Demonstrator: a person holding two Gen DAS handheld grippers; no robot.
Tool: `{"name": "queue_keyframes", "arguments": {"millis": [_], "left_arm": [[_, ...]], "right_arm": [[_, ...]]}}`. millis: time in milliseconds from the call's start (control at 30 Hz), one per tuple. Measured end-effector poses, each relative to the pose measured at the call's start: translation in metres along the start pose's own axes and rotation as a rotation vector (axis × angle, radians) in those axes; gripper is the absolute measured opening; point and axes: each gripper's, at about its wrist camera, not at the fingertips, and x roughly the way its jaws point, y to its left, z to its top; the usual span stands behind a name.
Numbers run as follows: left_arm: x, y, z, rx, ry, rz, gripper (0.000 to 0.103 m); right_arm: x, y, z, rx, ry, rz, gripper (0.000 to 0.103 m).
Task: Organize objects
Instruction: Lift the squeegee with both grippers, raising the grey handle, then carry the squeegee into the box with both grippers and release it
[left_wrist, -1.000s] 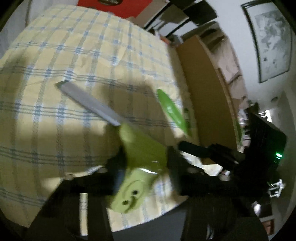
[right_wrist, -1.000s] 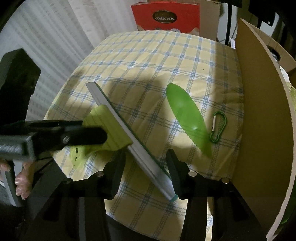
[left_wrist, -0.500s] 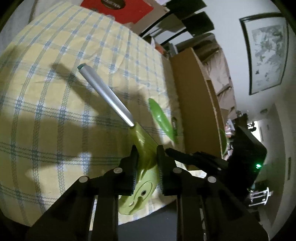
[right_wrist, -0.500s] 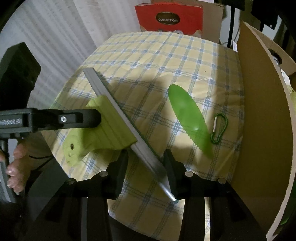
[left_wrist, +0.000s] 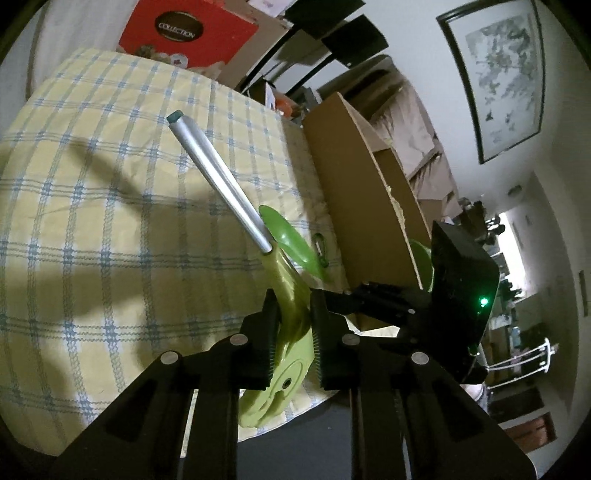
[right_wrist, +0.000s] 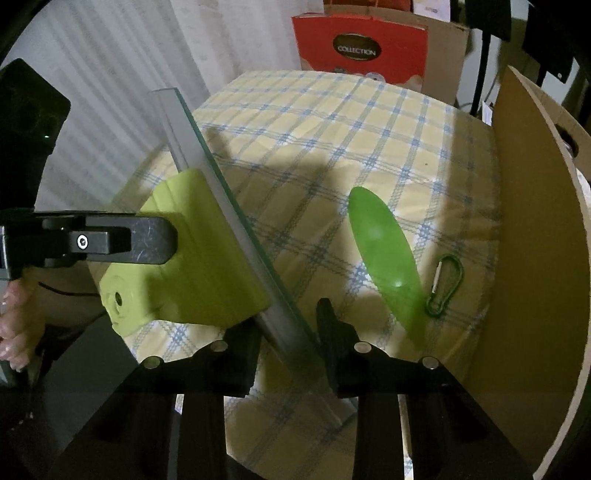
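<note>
A squeegee with a lime-green handle (left_wrist: 286, 291) and a long silver blade (left_wrist: 218, 177) hangs tilted above the checked tablecloth (right_wrist: 332, 129). My left gripper (left_wrist: 293, 301) is shut on the handle, seen from the side in the right wrist view as a black finger (right_wrist: 147, 240) across the handle (right_wrist: 207, 258). The near end of the blade (right_wrist: 258, 280) passes between the fingers of my right gripper (right_wrist: 288, 321). Its jaws are closing and stand close on both sides of the blade, with a small gap still showing.
A green leaf-shaped plastic piece (right_wrist: 384, 258) and a green carabiner (right_wrist: 445, 284) lie on the cloth beside a tall cardboard box (right_wrist: 535, 258). A red box (right_wrist: 358, 48) stands behind the table. A person's hand (right_wrist: 14, 325) shows at the left edge.
My left gripper closed on the green handle and lifted the squeegee, so the blade now points up and away. The right gripper's jaws narrowed around the blade's near end.
</note>
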Motion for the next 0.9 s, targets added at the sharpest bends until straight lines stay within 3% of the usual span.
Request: {"name": "queue_keyframes", "arguments": {"millis": [533,900], "left_arm": [[-0.017,-0.039,0.047,0.044,-0.005,-0.052,0.016],[0.003,-0.104,0.093,0.105,-0.002,-0.085,0.016]], "right_arm": [[-0.058,-0.007,0.018,0.061,-0.055,-0.006,0.026],[-0.125,-0.041,0.025,0.112,-0.112,-0.06,0.024]]}}
